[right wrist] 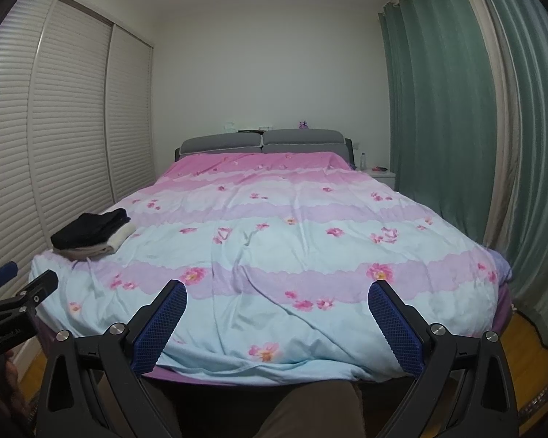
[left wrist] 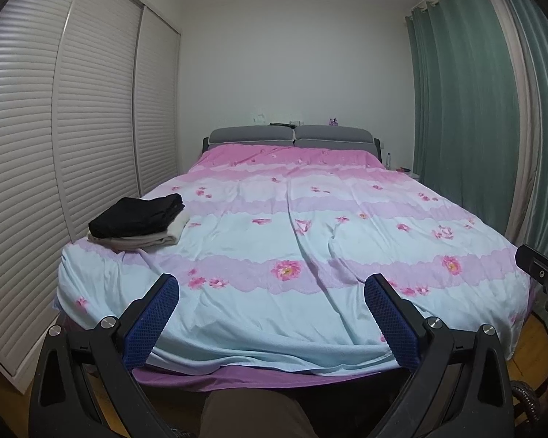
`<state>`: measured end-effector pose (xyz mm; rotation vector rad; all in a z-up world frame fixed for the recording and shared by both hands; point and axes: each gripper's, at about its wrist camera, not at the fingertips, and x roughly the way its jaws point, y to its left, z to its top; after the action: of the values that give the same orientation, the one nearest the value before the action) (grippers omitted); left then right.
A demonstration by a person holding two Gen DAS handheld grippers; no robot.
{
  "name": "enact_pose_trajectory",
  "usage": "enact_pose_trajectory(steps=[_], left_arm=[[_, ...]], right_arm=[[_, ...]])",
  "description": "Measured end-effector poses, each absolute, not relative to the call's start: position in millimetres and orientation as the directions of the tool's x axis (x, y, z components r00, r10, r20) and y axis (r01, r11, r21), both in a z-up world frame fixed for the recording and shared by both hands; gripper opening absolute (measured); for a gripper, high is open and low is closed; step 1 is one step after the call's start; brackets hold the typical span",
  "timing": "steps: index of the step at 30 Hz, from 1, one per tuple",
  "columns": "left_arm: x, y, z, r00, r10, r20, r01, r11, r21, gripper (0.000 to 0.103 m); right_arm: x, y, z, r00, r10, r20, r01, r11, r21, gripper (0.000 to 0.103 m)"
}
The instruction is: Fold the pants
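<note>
A folded black garment [left wrist: 137, 215] lies on top of a folded cream garment [left wrist: 153, 239] at the bed's near left corner; the stack also shows in the right wrist view [right wrist: 91, 231]. My left gripper [left wrist: 272, 284] is open and empty, held above the foot of the bed. My right gripper [right wrist: 277, 290] is open and empty, also above the foot of the bed. Each gripper shows at the edge of the other's view: the right one [left wrist: 542, 273] and the left one [right wrist: 22, 292]. No unfolded pants are in view.
The bed [left wrist: 310, 241] has a pink and light-blue flowered cover and a grey headboard [left wrist: 292, 135]. White louvred wardrobe doors [left wrist: 54, 146] stand on the left, green curtains [left wrist: 475, 109] on the right. A white nightstand [right wrist: 381, 175] stands by the headboard.
</note>
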<state>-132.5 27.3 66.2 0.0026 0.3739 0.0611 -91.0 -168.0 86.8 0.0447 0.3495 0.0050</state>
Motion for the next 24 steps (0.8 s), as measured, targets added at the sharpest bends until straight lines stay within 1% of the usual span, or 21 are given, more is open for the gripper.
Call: enact_pose_trajectory(steps=[24], left_arm=[[-135.5, 24.3, 70.8, 0.93, 0.047, -0.364, -0.044, 0.999, 0.017, 0.103]], right_arm=[[-92.7, -169.4, 89.0, 0.938, 0.013, -0.347, 0.004, 0.999, 0.048, 0.101]])
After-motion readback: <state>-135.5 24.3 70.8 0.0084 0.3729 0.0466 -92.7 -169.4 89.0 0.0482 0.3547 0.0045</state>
